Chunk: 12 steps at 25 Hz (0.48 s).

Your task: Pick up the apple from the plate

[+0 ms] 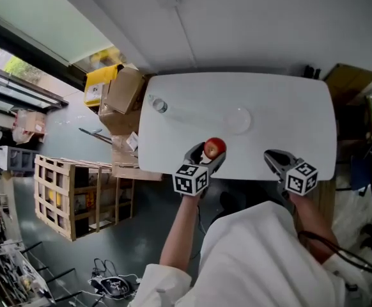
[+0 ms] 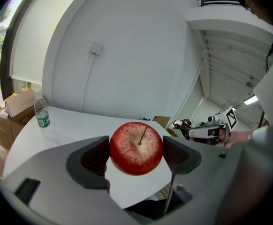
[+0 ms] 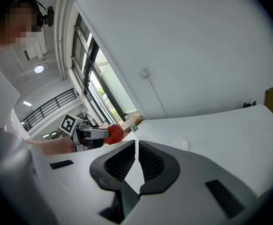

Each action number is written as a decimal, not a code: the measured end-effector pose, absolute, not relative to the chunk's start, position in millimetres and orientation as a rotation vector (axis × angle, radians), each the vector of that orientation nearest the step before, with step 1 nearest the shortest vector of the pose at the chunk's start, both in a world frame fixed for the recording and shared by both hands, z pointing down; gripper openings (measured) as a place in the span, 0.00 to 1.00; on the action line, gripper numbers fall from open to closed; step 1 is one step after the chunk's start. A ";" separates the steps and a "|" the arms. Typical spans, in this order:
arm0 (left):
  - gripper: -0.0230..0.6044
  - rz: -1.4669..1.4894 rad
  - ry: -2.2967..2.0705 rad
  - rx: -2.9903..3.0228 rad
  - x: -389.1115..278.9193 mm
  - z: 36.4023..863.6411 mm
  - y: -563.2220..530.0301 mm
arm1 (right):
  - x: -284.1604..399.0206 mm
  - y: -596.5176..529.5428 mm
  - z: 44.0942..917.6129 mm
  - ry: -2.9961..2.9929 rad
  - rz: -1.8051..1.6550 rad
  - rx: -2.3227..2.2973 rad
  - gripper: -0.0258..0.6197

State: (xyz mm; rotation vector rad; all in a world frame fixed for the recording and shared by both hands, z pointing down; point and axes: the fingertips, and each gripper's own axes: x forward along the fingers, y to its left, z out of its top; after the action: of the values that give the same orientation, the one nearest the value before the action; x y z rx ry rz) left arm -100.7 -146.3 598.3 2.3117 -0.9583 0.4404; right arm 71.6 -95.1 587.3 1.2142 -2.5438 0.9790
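Note:
A red apple (image 1: 215, 148) is held above the near edge of the white table (image 1: 288, 107), clamped between the jaws of my left gripper (image 1: 206, 153). In the left gripper view the apple (image 2: 136, 147) fills the gap between both pads, stem facing the camera. The clear plate (image 1: 237, 120) lies empty on the table beyond it and also shows as a pale plate (image 3: 179, 144) in the right gripper view. My right gripper (image 1: 272, 157) hovers at the table's near right edge; its jaws (image 3: 136, 149) are shut with nothing between them.
A water bottle (image 1: 158, 105) stands at the table's far left corner. Cardboard boxes (image 1: 123, 91) and a wooden crate (image 1: 77, 194) sit on the floor left of the table. A brown box (image 1: 349, 82) stands at the far right.

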 end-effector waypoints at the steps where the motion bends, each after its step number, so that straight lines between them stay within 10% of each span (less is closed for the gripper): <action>1: 0.60 0.437 -0.953 2.315 -108.3 594.6 -138.8 | 65.3 -87.3 586.7 -2.541 0.975 1.224 0.11; 12: 0.61 0.387 -0.856 2.364 -145.2 562.4 -91.0 | 29.6 -34.6 572.9 -2.553 0.946 1.275 0.11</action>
State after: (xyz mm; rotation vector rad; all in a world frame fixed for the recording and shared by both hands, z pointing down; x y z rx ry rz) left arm -145.2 -91.0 562.4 2.3637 -0.8560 0.3869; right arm 29.6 -34.6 572.9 1.2745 -2.5533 0.9456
